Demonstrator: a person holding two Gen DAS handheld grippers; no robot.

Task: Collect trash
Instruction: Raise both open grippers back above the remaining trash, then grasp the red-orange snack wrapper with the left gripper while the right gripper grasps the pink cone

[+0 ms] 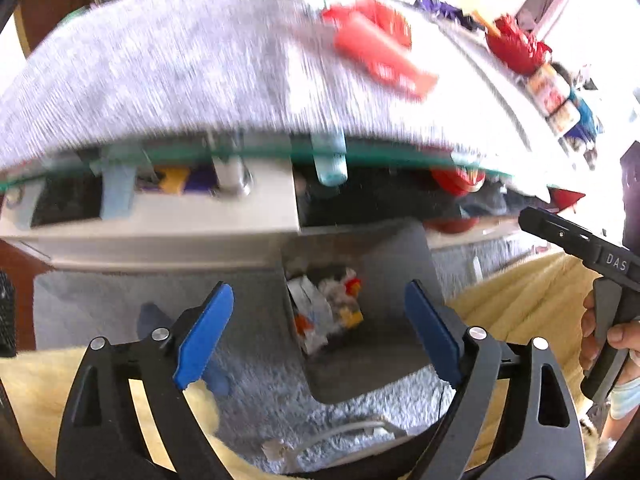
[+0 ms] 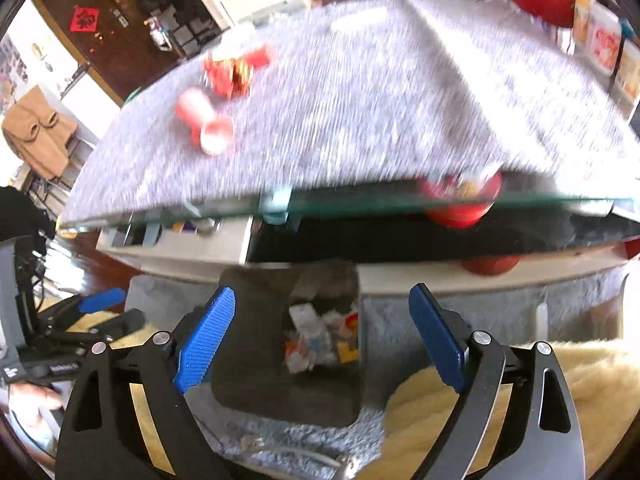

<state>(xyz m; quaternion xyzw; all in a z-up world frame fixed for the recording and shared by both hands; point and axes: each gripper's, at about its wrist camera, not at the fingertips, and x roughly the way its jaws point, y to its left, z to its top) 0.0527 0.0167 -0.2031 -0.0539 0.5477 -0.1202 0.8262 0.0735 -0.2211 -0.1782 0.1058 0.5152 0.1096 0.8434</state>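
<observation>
A dark grey bin (image 1: 384, 280) stands on the floor below the table edge, with crumpled wrappers (image 1: 328, 308) inside; it also shows in the right wrist view (image 2: 248, 360) with the wrappers (image 2: 320, 336). My left gripper (image 1: 320, 332) is open and empty above the bin. My right gripper (image 2: 320, 336) is open and empty above the same bin. On the grey table cloth (image 1: 180, 60) lie a red tube-shaped wrapper (image 1: 380, 56) and red packaging behind it. In the right wrist view the same trash shows as a red tube (image 2: 204, 124) and a red wrapper (image 2: 234, 70). Both views are motion-blurred.
The table has a glass edge (image 1: 360, 158) and a lower shelf holding red bowls (image 2: 460, 200). Red bags and jars (image 1: 516, 48) stand at the table's far right. A yellow fleece (image 2: 540, 380) and a grey rug (image 1: 260, 380) lie below. A cable (image 1: 340, 432) lies on the rug.
</observation>
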